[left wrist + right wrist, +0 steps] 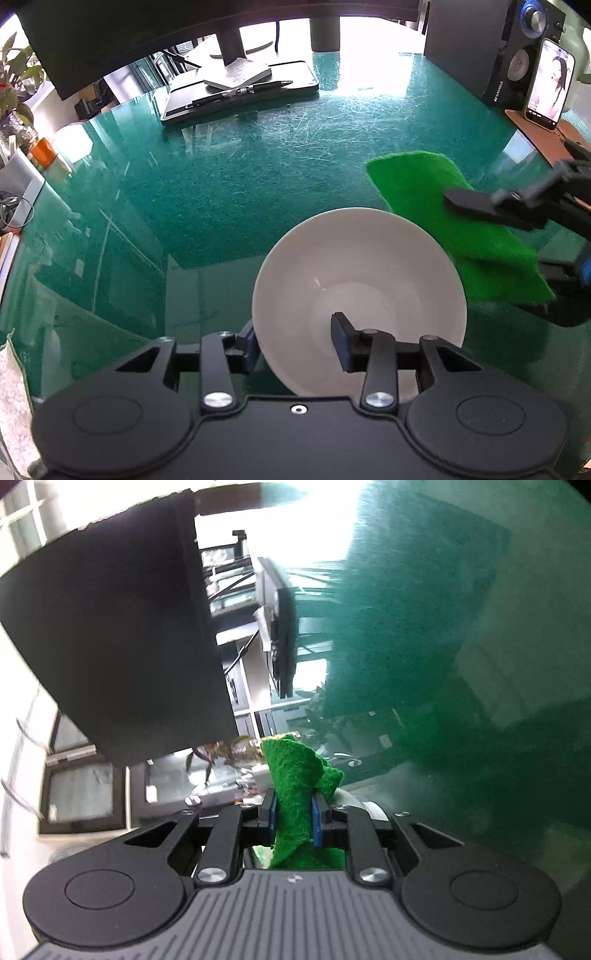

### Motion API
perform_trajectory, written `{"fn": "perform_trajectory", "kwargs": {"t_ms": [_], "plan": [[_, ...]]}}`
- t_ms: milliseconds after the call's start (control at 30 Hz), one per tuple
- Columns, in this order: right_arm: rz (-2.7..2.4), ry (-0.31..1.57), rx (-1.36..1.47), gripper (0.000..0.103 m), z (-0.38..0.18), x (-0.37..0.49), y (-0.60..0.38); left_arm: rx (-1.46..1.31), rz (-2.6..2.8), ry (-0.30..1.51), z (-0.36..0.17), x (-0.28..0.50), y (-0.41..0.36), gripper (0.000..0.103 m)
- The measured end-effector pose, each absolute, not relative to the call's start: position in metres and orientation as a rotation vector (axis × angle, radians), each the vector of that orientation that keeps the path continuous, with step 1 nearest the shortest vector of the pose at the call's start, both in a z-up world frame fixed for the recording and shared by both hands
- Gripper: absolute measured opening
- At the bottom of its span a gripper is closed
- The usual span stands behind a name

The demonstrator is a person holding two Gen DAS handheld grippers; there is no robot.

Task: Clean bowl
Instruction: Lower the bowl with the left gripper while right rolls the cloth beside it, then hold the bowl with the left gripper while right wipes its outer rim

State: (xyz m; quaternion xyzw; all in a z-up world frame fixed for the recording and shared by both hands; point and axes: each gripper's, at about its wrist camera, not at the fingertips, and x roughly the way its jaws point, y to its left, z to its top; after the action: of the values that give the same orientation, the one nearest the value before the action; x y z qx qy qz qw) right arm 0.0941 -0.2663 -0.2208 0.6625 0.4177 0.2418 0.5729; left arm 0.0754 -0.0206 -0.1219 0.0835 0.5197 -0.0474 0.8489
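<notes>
My left claw (295, 341) pinches the near rim of the white bowl (358, 295) on the green table (229, 192), my right claw (293, 821) clenches the green cloth (295, 786), which I should sweep firmly inside the bowl.

One bowl (360, 291), one green cloth (458, 218), one phone (550, 85), one pen (240, 92), one speaker (517, 55)

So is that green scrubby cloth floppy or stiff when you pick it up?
Probably floppy. In the right wrist view the green cloth bunches and twists where the right gripper pinches it. In the left wrist view it drapes in a soft fold beside the white bowl. Its fuzzy surface suggests it grips rather than slips, and it looks light.
</notes>
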Motion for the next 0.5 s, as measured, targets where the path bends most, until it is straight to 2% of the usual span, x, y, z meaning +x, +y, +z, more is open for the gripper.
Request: {"fn": "perform_trajectory", "kwargs": {"t_ms": [233,500], "plan": [[0.598,1.060,1.513,0.020,-0.229,0.058,-0.273,0.184,-0.084,1.093,-0.122,0.073,-0.022,0.039],[0.552,0.986,1.520,0.020,-0.226,0.110,-0.258,0.211,-0.109,1.100,-0.121,0.073,-0.021,0.039]]}}
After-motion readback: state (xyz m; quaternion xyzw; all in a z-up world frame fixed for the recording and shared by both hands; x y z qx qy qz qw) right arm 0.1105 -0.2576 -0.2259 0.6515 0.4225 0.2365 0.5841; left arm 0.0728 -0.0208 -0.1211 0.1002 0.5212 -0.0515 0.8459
